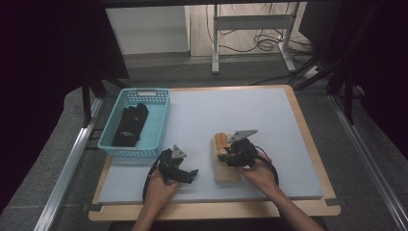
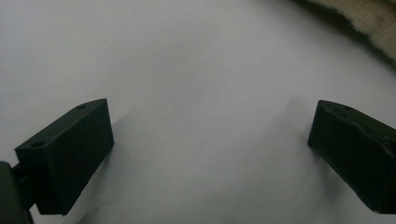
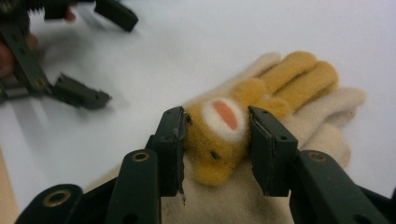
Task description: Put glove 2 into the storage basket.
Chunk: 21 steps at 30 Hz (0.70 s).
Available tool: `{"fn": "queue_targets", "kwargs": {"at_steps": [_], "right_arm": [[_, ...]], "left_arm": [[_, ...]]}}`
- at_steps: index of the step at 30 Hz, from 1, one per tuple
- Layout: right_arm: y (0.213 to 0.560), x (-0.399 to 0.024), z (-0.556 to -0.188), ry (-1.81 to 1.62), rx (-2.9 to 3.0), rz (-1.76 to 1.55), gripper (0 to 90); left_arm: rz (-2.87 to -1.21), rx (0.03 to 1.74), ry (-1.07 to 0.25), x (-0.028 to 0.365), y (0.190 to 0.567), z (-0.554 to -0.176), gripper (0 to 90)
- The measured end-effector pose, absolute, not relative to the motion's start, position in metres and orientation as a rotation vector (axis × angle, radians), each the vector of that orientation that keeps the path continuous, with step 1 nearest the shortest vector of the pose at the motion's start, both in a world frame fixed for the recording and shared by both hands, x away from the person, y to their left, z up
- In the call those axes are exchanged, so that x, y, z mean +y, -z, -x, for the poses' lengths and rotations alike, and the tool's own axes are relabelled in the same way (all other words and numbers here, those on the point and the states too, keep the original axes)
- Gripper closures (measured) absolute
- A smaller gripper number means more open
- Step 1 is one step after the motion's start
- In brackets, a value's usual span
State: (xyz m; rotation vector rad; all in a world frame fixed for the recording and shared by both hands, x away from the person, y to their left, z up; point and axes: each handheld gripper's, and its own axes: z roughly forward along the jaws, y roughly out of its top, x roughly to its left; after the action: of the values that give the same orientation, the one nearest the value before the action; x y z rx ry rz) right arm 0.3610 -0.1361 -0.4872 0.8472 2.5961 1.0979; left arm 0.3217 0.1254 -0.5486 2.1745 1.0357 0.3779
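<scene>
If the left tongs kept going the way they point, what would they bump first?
Probably just the pale mat right in front of them. The left tongs stand open with nothing between them. The fuzzy glove lies off to one side, likely missed.

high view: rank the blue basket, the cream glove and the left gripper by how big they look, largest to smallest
1. Blue basket, clearly the largest.
2. Cream glove and left gripper: they look close in size, and the right gripper covers part of the glove, so I won't rank these two.
</scene>
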Motion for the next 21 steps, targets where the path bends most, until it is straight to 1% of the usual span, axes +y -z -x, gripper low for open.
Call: {"fn": "queue_targets", "kwargs": {"at_steps": [5,7,10,13,15,16,18,21], "right_arm": [[0.491,-0.135,-0.359,-1.101,2.561,-0.943,57.0],[0.495,-0.136,-0.360,-1.123,2.559,-0.938,53.8],[0.491,-0.142,-0.361,-1.165,2.540,-0.944,43.6],[0.481,-0.157,-0.359,-1.175,2.500,-0.928,43.2],[0.477,-0.167,-0.359,-1.165,2.486,-0.924,44.9],[0.477,-0.176,-0.358,-1.152,2.478,-0.930,47.6],[0.479,-0.187,-0.358,-1.144,2.476,-0.944,54.5],[0.490,-0.202,-0.356,-1.132,2.513,-0.961,68.4]], "left_arm": [[-2.175,1.038,-0.378,0.125,0.549,-0.321,0.6],[-2.177,1.035,-0.378,0.125,0.548,-0.322,0.7],[-2.175,1.035,-0.379,0.125,0.549,-0.322,0.7],[-2.174,1.036,-0.378,0.125,0.549,-0.322,0.7],[-2.174,1.037,-0.375,0.125,0.549,-0.322,0.6],[-2.177,1.037,-0.373,0.126,0.548,-0.322,0.6],[-2.172,1.040,-0.373,0.125,0.549,-0.322,0.6],[-2.177,1.042,-0.370,0.126,0.548,-0.322,0.7]]}}
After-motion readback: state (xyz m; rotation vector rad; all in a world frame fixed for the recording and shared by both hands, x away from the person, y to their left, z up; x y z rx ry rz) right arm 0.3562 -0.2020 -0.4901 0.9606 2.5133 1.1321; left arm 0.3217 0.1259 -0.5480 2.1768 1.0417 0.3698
